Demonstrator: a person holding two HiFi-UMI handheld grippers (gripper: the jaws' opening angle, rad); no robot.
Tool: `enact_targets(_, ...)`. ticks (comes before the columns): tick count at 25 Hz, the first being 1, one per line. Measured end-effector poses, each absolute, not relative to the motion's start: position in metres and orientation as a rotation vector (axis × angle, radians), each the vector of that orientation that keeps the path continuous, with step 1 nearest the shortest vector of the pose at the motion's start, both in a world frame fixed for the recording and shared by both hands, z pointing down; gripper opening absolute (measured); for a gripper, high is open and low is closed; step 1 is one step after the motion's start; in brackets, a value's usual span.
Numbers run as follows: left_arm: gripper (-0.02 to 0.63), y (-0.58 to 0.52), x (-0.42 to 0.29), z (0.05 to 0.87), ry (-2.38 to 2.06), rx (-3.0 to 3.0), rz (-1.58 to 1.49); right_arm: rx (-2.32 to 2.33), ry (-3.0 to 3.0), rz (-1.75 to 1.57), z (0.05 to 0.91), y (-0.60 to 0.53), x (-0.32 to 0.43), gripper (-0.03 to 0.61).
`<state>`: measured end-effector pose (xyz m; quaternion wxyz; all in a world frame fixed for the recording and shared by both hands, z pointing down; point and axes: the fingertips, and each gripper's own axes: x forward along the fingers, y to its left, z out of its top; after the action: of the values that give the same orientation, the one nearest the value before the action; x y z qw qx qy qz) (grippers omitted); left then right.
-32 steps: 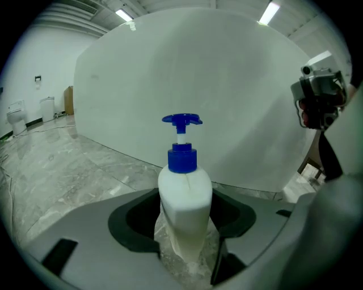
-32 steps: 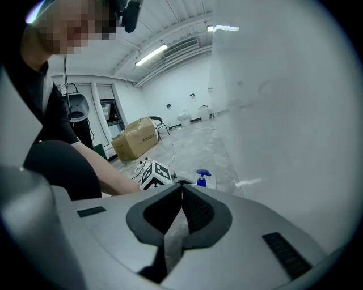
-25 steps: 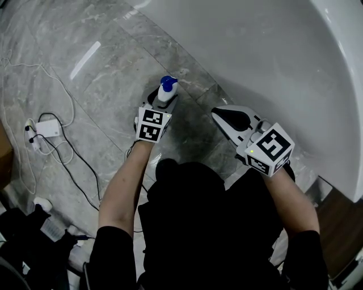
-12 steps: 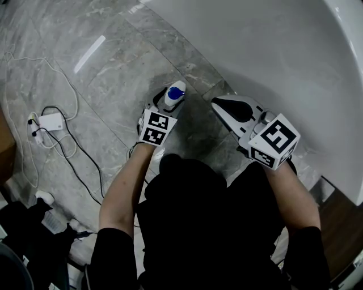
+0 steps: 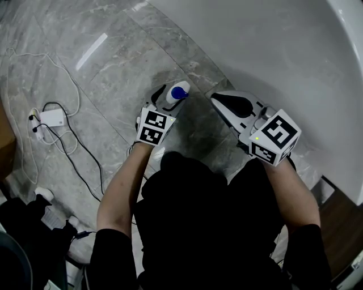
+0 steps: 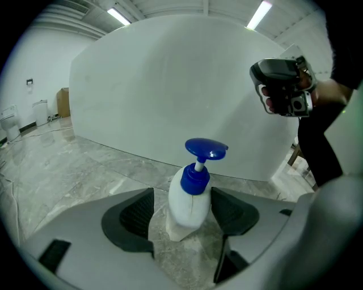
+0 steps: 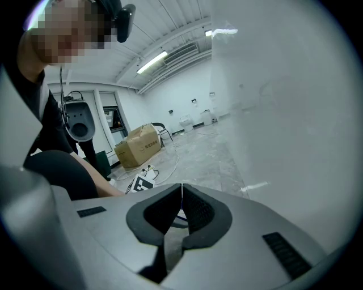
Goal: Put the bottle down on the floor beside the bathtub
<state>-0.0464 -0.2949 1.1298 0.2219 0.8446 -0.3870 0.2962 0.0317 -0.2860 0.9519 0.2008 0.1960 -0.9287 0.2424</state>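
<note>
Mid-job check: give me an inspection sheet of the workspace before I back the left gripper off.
Surface: grey marbled floor.
Job's things: bottle with blue pump stands on the floor beside the white bathtub.
Clutter: cardboard box farther off.
Grippers: left gripper jaws opening, bottle between them, gap at the left pad; right gripper shut, empty.
Cables: white and black cables with a white power block, left of the person.
Surroundings: ceiling strip lights.

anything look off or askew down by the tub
The pump bottle sits on the floor leaning a little sideways, not quite upright, between the opening jaws of the left claw. Nothing spilled or damaged shows.
</note>
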Motion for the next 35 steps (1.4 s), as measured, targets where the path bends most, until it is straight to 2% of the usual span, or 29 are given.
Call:
enact_targets(10,0.308,-0.284,-0.052,1.096,-1.056,2.332,0.707,0.577,-2.586,0.615,0.946,-0.294,0.026,0.029)
enact_targets(12,0.258,-0.277,-0.057,1.074,-1.048,2.288,0.66,0.619,-2.564,0.521,0.932,-0.302,0.027,0.029)
enact_targets(15,0.234,-0.258,-0.061,1.034,-1.037,2.272,0.667,0.68,-2.534,0.421,0.9,-0.307,0.025,0.029)
enact_targets(16,0.19,-0.255,-0.063,1.017,-1.038,2.279,0.669,0.688,-2.524,0.399,0.888,-0.306,0.023,0.029)
enact_targets(17,0.142,-0.253,-0.066,0.999,-1.046,2.285,0.665,0.688,-2.518,0.392,0.876,-0.303,0.019,0.029)
enact_targets(19,0.089,-0.251,-0.073,0.959,-1.082,2.278,0.65,0.66,-2.536,0.451,0.85,-0.29,0.012,0.029)
enact_targets(21,0.086,-0.251,-0.08,0.915,-1.124,2.255,0.641,0.63,-2.565,0.564,0.82,-0.277,0.008,0.029)
enact_targets(25,0.028,-0.242,-0.079,0.806,-1.161,2.236,0.646,0.671,-2.546,0.765,0.741,-0.262,0.024,0.029)
enact_targets(35,0.015,-0.203,-0.071,0.508,-1.353,2.2,0.545,0.695,-2.554,0.81,0.495,-0.203,0.063,0.029)
